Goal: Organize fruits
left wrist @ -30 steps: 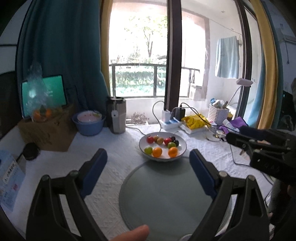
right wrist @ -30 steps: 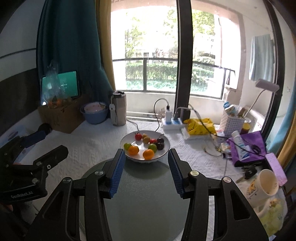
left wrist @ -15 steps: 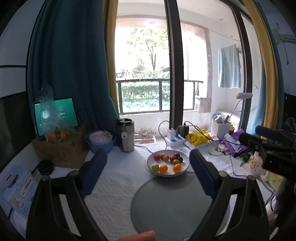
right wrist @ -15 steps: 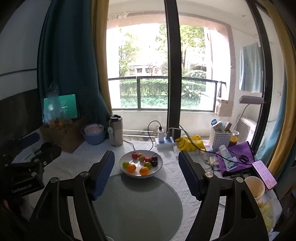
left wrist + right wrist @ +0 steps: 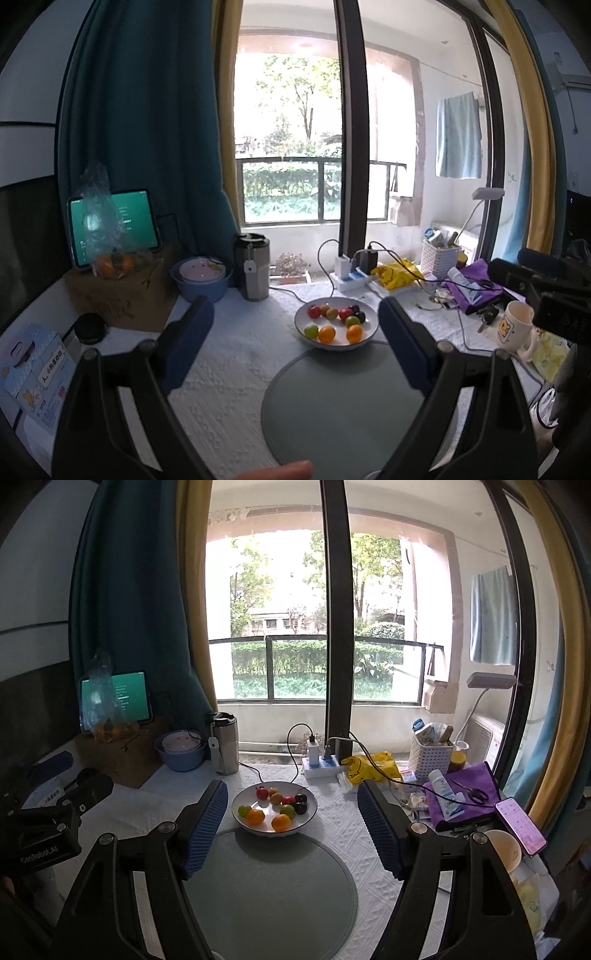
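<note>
Since a second ago: both views risen and pulled back from the bowl, more window and curtain in sight, and the right tongs (image 5: pixel 291 823) spread far wider than before. Left tongs (image 5: pixel 295 343) wide apart as before, nothing between the blue pads, held above the near part of the tabletop (image 5: pixel 236 362). Right tongs likewise apart and empty (pads ribbed, dark blue), with the bowl seen in the gap between them, well beyond the tips.

Just below both tongs: a round grey-green mat (image 5: pixel 273 893) lying flat on the white textured cloth. At the mat's far edge, touching or slightly overlapping it: a white bowl (image 5: pixel 274 808) of small fruits (image 5: pixel 334 323) — two orange ones and a green one at the near side, red, yellowish and dark ones behind. None outside the bowl here.

Farther out, toward the window: a steel tumbler (image 5: pixel 223 742) upright, a blue basin (image 5: pixel 181 751) with a pink dish inside, a cardboard box (image 5: pixel 118 291) bearing a plastic bag of oranges (image 5: pixel 105 236) before a lit green tablet (image 5: pixel 112 225). Behind the bowl, a white power strip (image 5: pixel 321 766) with plugs and cables, a yellow bag (image 5: pixel 369 768) just beside it. To the right: a white lattice basket (image 5: pixel 430 751), a purple cloth (image 5: pixel 461 797) under tubes and scissors, a phone (image 5: pixel 521 825) with lit screen, a cartoon mug (image 5: pixel 515 330). At the bottom edge of the left view, a fingertip (image 5: pixel 280 470) (the person's).
</note>
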A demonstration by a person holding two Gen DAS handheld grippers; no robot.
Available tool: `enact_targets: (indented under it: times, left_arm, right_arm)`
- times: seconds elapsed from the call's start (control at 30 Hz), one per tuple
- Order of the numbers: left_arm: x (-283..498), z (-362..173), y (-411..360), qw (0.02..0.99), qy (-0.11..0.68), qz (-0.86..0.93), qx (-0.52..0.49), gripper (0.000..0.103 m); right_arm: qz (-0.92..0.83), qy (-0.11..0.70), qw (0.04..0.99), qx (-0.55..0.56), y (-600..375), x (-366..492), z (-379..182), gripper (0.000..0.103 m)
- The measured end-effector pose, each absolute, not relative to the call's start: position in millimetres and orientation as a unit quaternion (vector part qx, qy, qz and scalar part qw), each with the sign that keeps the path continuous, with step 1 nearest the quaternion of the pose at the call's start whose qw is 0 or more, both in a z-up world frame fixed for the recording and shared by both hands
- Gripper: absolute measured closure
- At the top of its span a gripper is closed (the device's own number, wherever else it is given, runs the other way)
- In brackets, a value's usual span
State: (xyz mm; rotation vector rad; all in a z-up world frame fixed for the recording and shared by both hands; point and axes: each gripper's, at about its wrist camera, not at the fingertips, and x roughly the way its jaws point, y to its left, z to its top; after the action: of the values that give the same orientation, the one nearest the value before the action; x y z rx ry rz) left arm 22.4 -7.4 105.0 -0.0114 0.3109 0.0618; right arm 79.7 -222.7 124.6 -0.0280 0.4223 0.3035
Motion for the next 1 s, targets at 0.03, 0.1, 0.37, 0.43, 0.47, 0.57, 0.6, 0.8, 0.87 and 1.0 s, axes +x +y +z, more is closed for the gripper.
enact_targets:
  times: [0.03, 0.1, 0.37, 0.43, 0.47, 0.57, 0.6, 0.8, 0.87, 1.0]
  left_arm:
    - [21.2, 105.8, -6.8, 0.988, 0.153, 0.032, -0.005, 0.011]
    - [19.3, 107.1, -5.3, 0.988, 0.150, 0.035, -0.007, 0.011]
    - [19.7, 107.1, -3.6, 0.988, 0.148, 0.036, -0.011, 0.011]
    - [19.5, 106.9, -4.2, 0.988, 0.148, 0.036, -0.010, 0.011]
    - [19.8, 106.5, -4.2, 0.988, 0.149, 0.035, -0.011, 0.011]
    - [19.4, 106.4, -5.1, 0.988, 0.147, 0.035, -0.011, 0.011]
    - [19.5, 106.2, -5.2, 0.988, 0.147, 0.036, -0.012, 0.011]
    - [17.8, 106.1, -6.7, 0.989, 0.143, 0.036, -0.012, 0.011]
    - [17.0, 106.0, -6.5, 0.989, 0.143, 0.035, -0.013, 0.011]
    - [16.1, 106.5, -5.8, 0.989, 0.142, 0.034, -0.015, 0.011]
  right_arm:
    - [0.150, 0.208, 0.966, -0.013, -222.6, 79.1, 125.3, 0.027]
    - [0.150, 0.207, 0.967, -0.014, -222.0, 78.3, 126.1, 0.027]
    - [0.149, 0.205, 0.967, -0.014, -224.7, 77.4, 126.8, 0.027]
    - [0.149, 0.205, 0.967, -0.013, -225.7, 77.7, 126.7, 0.027]
    - [0.149, 0.206, 0.967, -0.014, -225.3, 77.6, 126.4, 0.027]
    - [0.151, 0.206, 0.967, -0.015, -225.7, 77.9, 126.4, 0.027]
    - [0.151, 0.206, 0.967, -0.015, -225.4, 78.0, 126.2, 0.027]
    - [0.151, 0.207, 0.966, -0.016, -223.9, 78.4, 125.0, 0.027]
    - [0.152, 0.208, 0.966, -0.016, -223.5, 78.4, 124.4, 0.027]
    - [0.153, 0.208, 0.966, -0.017, -223.5, 78.4, 124.3, 0.027]
